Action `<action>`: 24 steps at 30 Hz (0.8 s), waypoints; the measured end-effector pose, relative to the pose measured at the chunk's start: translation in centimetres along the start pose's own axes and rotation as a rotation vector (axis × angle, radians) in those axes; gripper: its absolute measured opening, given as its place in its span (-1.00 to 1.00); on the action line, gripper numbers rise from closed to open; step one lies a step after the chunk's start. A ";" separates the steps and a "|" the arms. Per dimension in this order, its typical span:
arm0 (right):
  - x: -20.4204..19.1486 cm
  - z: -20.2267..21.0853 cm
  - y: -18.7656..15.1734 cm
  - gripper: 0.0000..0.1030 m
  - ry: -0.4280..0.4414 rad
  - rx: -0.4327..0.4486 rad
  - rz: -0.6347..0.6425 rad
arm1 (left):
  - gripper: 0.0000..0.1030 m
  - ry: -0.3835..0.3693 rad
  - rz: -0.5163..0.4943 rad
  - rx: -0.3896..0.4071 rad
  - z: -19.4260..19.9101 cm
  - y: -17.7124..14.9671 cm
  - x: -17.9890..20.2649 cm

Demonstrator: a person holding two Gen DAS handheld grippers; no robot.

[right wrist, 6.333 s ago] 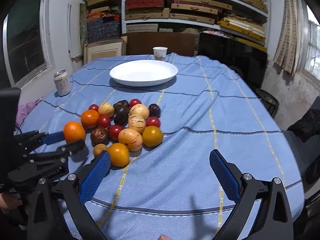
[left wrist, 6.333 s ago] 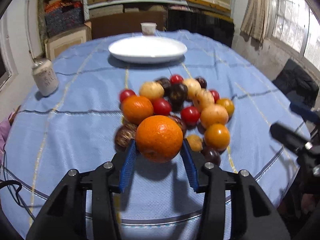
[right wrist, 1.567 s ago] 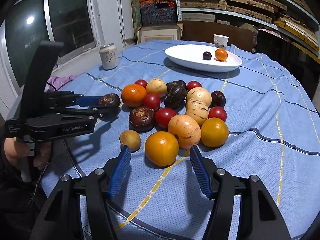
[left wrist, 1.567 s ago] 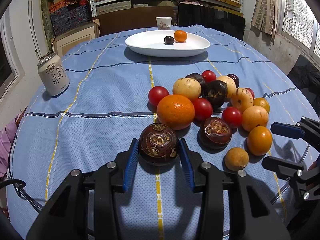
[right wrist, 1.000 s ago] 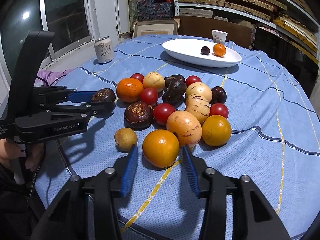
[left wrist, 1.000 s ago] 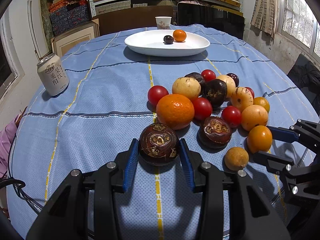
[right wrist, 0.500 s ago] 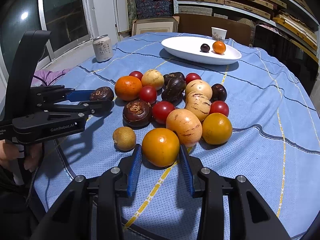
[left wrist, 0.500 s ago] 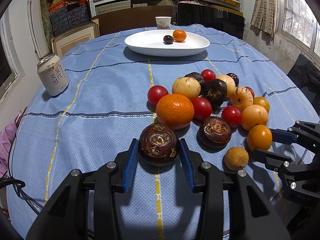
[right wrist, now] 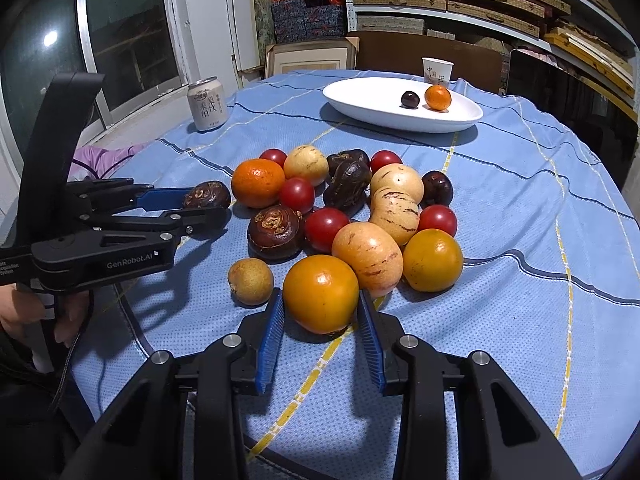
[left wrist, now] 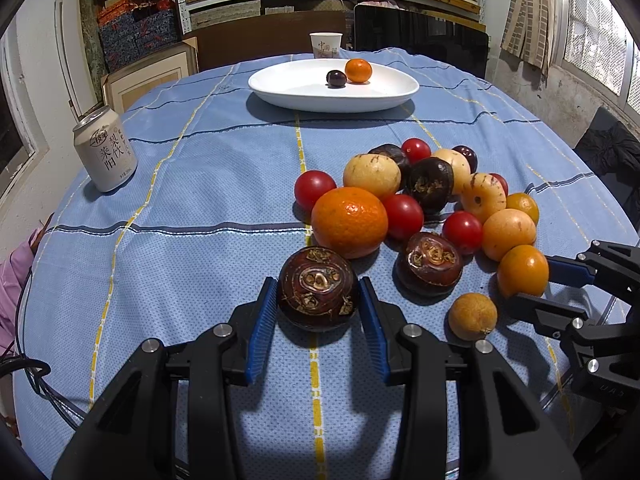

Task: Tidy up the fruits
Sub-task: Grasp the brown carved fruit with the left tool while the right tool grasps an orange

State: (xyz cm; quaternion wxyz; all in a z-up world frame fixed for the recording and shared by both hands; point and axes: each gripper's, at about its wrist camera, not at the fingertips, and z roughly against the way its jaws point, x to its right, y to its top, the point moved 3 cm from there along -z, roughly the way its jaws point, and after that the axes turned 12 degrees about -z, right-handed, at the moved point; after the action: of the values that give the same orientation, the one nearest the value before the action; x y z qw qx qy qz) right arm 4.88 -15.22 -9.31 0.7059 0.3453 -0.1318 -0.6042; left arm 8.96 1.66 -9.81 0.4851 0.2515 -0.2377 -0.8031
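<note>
A pile of fruit lies on the blue tablecloth, among them a big orange (left wrist: pixel 349 222), red tomatoes and striped yellow melons (right wrist: pixel 394 208). My left gripper (left wrist: pixel 318 304) is shut on a dark brown round fruit (left wrist: pixel 318 288) that rests on the cloth at the pile's near left; both also show in the right wrist view, the left gripper (right wrist: pixel 208 206) and the fruit (right wrist: pixel 208 195). My right gripper (right wrist: pixel 320 308) has both blue pads against a yellow-orange fruit (right wrist: pixel 320 294) at the pile's near edge. The white plate (left wrist: pixel 280 92) far back holds a small orange (left wrist: pixel 358 70) and a dark plum (left wrist: pixel 336 78).
A drink can (left wrist: pixel 105 148) stands at the left of the table, and a paper cup (left wrist: pixel 326 45) behind the plate. A small tan fruit (right wrist: pixel 251 281) lies just left of my right gripper. A person's hand (right wrist: pixel 64 320) holds the left gripper. Shelves fill the back wall.
My right gripper's jaws have closed in from either side onto the yellow-orange fruit. The left gripper keeps still on the dark brown fruit.
</note>
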 end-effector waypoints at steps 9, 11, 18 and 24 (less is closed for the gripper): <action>0.1 0.1 0.0 -0.28 0.002 0.005 0.003 | -0.22 0.001 0.000 0.000 0.0 0.0 0.0; 0.1 0.1 0.0 -0.28 0.002 0.006 0.004 | -0.22 0.001 0.000 0.000 0.0 0.0 0.0; 0.2 0.3 0.0 -0.28 0.004 0.012 -0.001 | -0.22 0.003 0.000 0.002 0.0 0.0 0.0; 0.4 0.4 0.0 -0.28 0.011 0.017 -0.014 | -0.22 0.013 0.008 0.021 0.5 0.0 -0.1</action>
State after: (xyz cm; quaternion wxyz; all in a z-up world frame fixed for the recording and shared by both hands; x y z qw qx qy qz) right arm 4.74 -15.77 -9.12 0.6994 0.3556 -0.1304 -0.6061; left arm 8.68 1.81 -9.44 0.4869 0.2608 -0.2440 -0.7971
